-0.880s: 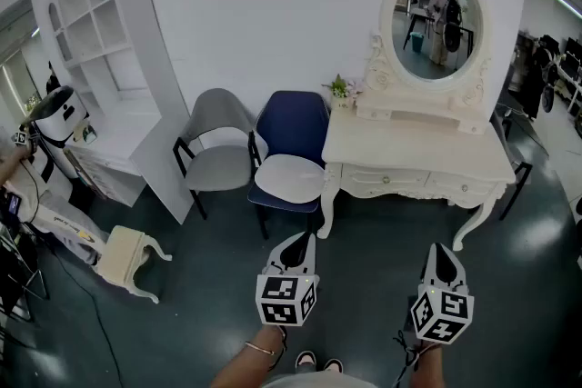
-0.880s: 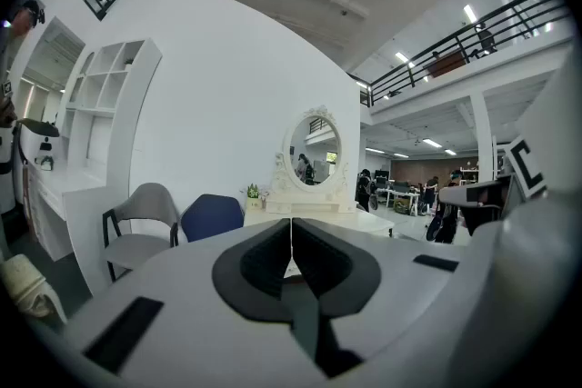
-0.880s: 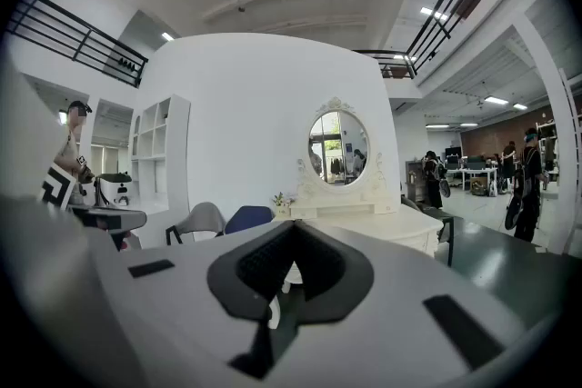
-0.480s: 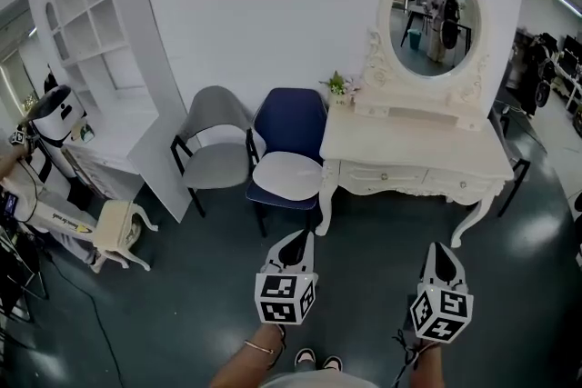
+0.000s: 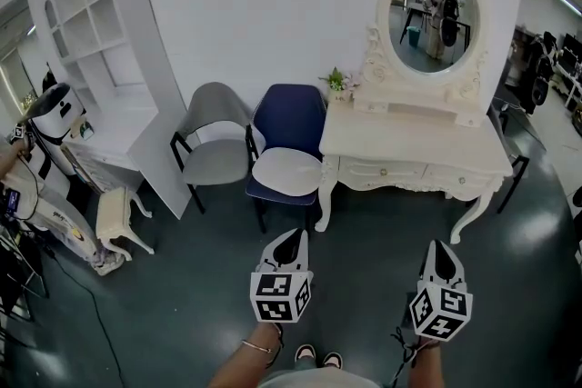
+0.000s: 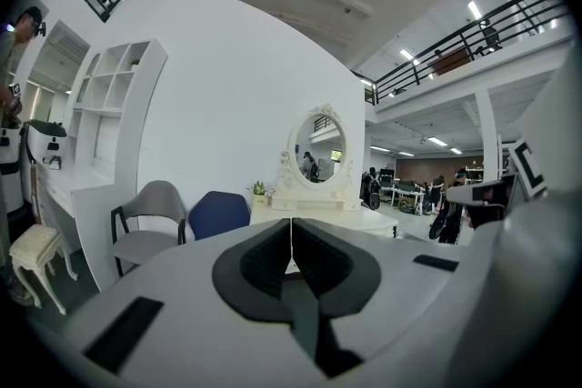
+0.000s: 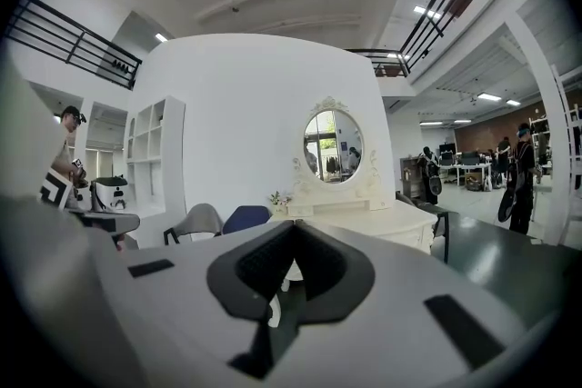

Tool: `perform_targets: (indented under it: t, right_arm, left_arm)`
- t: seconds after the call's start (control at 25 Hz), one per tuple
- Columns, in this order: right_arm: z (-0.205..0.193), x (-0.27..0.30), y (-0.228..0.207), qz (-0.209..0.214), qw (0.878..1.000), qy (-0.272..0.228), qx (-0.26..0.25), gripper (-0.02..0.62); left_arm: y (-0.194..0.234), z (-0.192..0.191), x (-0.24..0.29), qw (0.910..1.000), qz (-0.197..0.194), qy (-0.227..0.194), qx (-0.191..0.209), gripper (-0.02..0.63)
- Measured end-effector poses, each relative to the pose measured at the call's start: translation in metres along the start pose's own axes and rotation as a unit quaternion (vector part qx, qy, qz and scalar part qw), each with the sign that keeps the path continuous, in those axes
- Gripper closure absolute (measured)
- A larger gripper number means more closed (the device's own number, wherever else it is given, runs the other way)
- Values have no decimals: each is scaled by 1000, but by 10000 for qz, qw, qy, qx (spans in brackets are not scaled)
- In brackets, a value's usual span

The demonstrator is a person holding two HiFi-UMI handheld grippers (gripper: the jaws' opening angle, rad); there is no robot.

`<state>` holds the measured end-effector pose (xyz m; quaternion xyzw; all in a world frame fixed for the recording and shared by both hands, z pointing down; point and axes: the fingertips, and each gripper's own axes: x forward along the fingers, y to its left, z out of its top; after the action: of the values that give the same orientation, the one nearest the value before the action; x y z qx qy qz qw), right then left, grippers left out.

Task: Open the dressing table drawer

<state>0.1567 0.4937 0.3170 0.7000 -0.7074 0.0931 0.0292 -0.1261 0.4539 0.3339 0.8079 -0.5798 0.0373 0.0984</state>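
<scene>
Dressing table drawer fully shut

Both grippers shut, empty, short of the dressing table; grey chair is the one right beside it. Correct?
No: the blue chair stands right beside the dressing table; the grey chair is one place further left, as the head view shows. The rest holds: left gripper and right gripper are shut, empty and short of the table.

A mirror stands at the back of the dressing table, a plant on its left rear corner, drawers in its front, a chair just left of it, a second chair farther left, and a shelf unit and stool well left.
</scene>
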Motion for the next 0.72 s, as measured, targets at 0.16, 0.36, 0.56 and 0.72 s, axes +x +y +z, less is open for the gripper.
perform_targets:
  t: [0.16, 0.36, 0.56, 0.72]
  right_arm:
    - [0, -2, 2, 14, 10000, 7, 7, 537]
    - [0, -4, 2, 16, 10000, -2, 29, 532]
    - [-1, -7, 3, -3, 10000, 16, 18, 505]
    - [-1, -6, 4, -36, 10000, 24, 6, 481]
  left_arm:
    - [4, 0, -4, 10000, 56, 12, -5, 584]
    - [6, -2, -6, 9999, 101, 54, -12, 584]
    - [10, -4, -8, 9999, 131, 92, -27, 584]
    - [16, -3, -5, 9998, 153, 92, -45, 584]
